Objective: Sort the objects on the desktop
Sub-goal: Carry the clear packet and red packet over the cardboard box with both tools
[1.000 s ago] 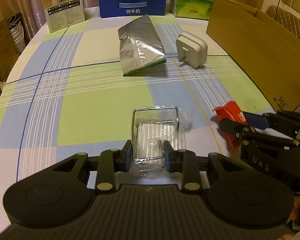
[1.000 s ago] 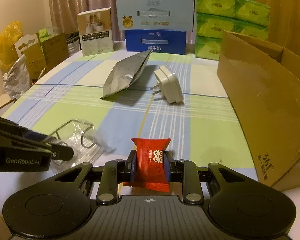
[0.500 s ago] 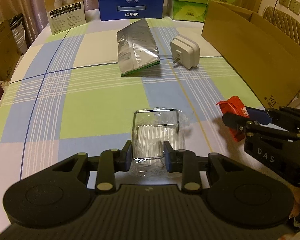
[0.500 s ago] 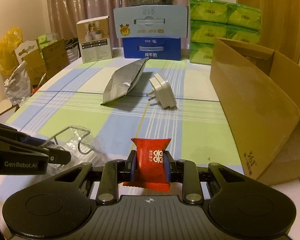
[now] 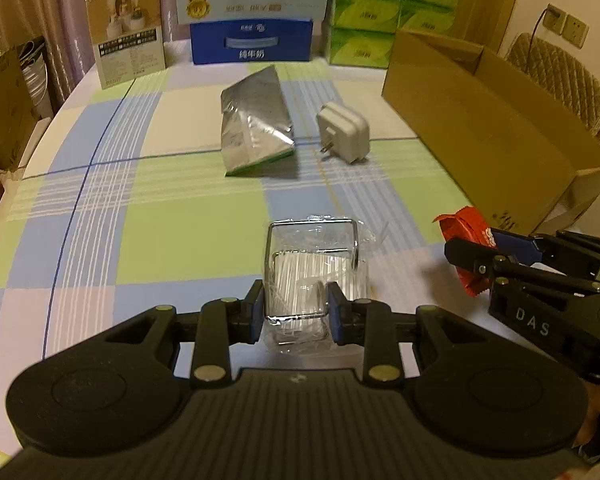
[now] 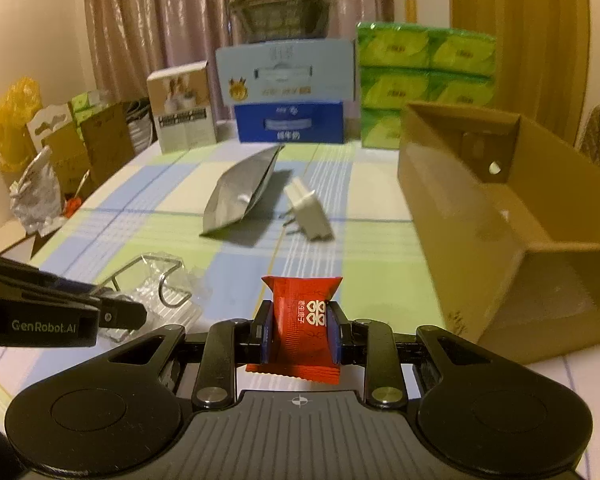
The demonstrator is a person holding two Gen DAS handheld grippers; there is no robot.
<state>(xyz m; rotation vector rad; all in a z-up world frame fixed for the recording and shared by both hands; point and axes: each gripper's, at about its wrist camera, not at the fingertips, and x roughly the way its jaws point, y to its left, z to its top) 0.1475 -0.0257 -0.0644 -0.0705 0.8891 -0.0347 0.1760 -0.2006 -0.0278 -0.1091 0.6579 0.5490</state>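
My left gripper [image 5: 296, 308] is shut on a wire holder wrapped in clear plastic [image 5: 314, 256], held above the checked tablecloth [image 5: 160, 216]; it also shows in the right wrist view [image 6: 160, 284]. My right gripper [image 6: 299, 330] is shut on a red candy packet [image 6: 304, 312], also seen in the left wrist view [image 5: 466, 236]. A silver foil pouch [image 5: 252, 128] and a white plug adapter [image 5: 344, 132] lie further back on the table. An open cardboard box [image 6: 500, 216] stands at the right.
At the table's back stand a small printed box [image 5: 126, 56], blue and white cartons [image 5: 252, 40] and green tissue packs [image 5: 380, 12]. Boxes and bags [image 6: 60, 148] sit beyond the left table edge. A chair [image 5: 560, 76] stands behind the cardboard box.
Both grippers have risen and pulled back with their loads, so more of the back of the table and the inside of the cardboard box show.
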